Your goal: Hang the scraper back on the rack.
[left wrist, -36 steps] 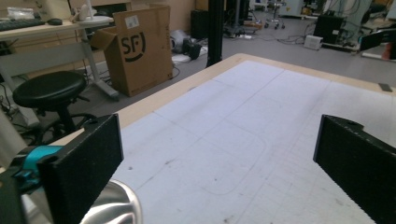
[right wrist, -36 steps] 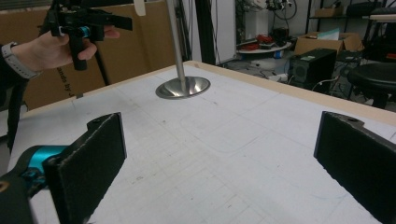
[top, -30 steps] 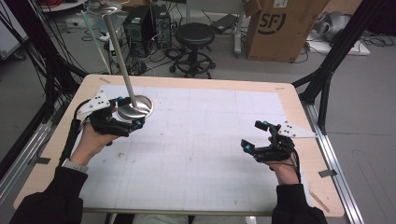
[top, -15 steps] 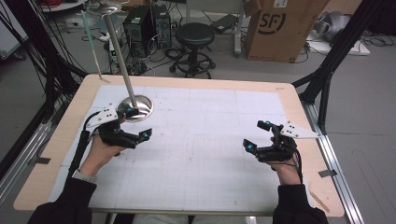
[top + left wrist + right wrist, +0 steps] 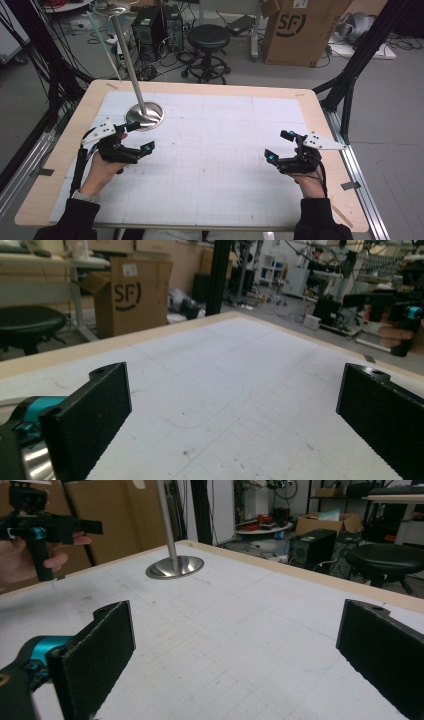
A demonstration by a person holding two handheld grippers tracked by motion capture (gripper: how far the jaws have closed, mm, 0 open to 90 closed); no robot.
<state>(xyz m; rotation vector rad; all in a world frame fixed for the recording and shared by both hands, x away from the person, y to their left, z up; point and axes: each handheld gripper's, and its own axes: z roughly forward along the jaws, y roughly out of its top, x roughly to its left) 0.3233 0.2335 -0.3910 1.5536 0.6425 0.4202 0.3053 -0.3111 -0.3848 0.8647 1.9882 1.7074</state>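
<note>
The worktop is a pale wooden board with rounded corners, covered by a white mat printed with a faint grid and lightly scuffed.

At its far left stands a polished steel stand: a shallow, dished round base, mirror-bright, with a slim straight metal pole rising from its centre and leaning toward the far left in the high view. The right gripper view shows the same stand resting flat on the mat.

The left tongs are held just near of the stand's base, close beside it but apart from it. Their two black, rough-textured flat jaws are spread wide with nothing between them; teal fittings show at the jaw roots in the left gripper view.

The right tongs sit at the near right of the worktop, well apart from the stand. Their jaws are likewise spread wide and hold nothing, with bare mat between them.
</note>
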